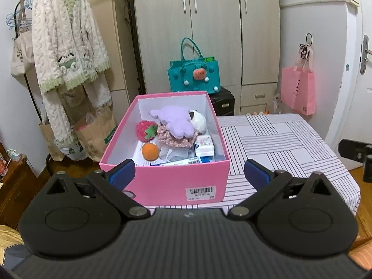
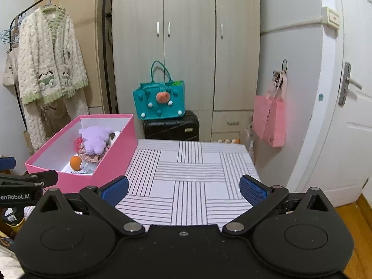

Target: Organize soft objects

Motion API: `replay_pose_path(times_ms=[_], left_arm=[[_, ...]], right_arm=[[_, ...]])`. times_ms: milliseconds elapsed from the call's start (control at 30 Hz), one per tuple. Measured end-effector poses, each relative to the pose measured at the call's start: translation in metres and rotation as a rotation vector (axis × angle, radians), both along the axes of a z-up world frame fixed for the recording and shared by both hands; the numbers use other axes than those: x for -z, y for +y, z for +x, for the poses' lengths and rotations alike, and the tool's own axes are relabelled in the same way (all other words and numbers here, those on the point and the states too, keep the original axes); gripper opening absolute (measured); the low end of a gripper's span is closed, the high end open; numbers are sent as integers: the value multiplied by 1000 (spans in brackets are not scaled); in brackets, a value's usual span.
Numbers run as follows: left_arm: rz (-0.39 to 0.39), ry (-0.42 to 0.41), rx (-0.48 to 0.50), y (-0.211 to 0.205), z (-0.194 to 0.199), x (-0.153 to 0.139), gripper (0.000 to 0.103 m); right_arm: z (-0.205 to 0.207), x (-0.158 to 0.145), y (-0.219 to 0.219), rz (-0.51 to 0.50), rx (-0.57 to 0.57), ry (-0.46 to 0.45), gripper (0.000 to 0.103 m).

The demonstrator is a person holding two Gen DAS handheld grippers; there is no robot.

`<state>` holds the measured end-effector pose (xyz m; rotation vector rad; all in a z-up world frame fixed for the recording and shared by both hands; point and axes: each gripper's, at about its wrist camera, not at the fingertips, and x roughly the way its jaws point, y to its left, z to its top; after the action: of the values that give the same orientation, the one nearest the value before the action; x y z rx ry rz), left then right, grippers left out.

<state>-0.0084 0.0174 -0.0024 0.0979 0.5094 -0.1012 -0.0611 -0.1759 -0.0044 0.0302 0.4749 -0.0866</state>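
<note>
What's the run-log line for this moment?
left gripper: open, holding nothing | right gripper: open, holding nothing | pink box: on striped table, holds purple plush, strawberry, orange ball

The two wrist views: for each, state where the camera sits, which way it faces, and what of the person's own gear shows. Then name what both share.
Left wrist: behind the open left claw, facing the pink box of soft toys; the right claw's edge shows.
Right wrist: behind the open right claw, facing the striped table and wardrobe; the left claw shows.
Shared: box, purple plush toy, teal bag.
</note>
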Motion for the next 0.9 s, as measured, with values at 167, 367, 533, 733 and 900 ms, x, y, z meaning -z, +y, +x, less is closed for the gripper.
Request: replay_pose_path(times_ms=[167, 367, 533, 733, 900], left_arm=[[-8, -29, -8, 1, -3, 2, 102], [-23, -30, -6, 3, -3, 2, 102], [-28, -41, -12, 4, -5, 2, 102], [-37, -59, -23, 5, -7, 2, 102], [-10, -77, -82, 5, -4, 3, 103]], right_arm=[[-5, 1, 0, -19, 1, -46, 103], [-5, 5, -3, -3, -6, -60, 103], [-5, 7, -5, 14, -2, -79, 103], [-7, 8, -3, 1, 2, -97, 103], [-4, 9, -2, -3, 1, -86, 103]])
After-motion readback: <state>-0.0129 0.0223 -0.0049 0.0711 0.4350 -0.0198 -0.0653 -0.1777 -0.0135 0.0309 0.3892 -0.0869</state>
